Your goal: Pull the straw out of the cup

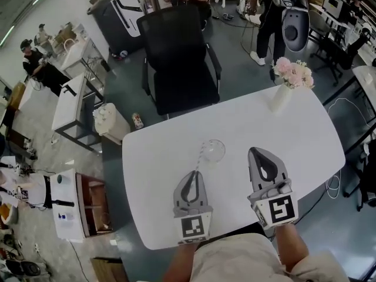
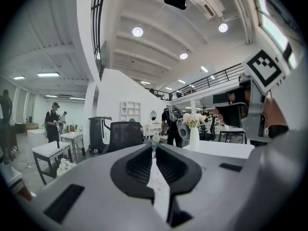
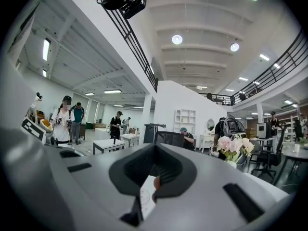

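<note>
The grey plastic left gripper (image 1: 197, 172) pinches a thin pale straw (image 1: 200, 156); the matching right gripper (image 1: 252, 150) points forward, jaws together.

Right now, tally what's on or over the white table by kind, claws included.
cup: 1
straw: 1
vase of flowers: 1
claws: 2 (left claw, right claw)
Total: 5

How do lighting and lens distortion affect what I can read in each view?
Head view: even light, edges bowed, clear cup and straw faint against the white table. Left gripper view: heavy fisheye, dark corners, ceiling lamps flare, near jaws soft. Right gripper view: same fisheye; flowers fairly sharp, jaws blurred.
</note>
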`<state>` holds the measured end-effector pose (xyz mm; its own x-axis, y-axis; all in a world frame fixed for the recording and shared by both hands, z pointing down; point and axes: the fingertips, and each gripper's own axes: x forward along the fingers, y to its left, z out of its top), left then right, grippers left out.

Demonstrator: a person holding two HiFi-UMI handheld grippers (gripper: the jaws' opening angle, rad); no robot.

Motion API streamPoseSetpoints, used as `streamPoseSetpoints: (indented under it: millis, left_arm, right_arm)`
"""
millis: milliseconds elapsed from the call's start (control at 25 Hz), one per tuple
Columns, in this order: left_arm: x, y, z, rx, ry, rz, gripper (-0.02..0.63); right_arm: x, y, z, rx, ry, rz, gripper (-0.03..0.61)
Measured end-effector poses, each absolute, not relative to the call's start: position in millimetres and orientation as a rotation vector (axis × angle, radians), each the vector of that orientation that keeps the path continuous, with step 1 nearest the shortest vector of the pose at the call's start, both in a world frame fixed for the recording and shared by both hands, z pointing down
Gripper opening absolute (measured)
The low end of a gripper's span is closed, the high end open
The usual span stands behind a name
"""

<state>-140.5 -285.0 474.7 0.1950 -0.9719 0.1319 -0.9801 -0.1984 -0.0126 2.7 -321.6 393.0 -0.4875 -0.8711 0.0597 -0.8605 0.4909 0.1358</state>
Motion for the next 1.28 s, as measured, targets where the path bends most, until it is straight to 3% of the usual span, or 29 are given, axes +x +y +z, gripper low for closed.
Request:
streamPoseSetpoints:
  millis: [760,1280]
  left_arm:
    - [-213.6,-211.1,352.9,2.349,-2.268,0.027,0.023]
    - [-234.8,-198.5,320.9,2.319,-2.417,0.033,0.024]
  right_arm:
    - [-48.5,-275.5,335.3,1.443,-2.769,-0.283,0.000]
    - [-50.7,-268.4,322.9,1.444,-2.787,-0.333,0.000]
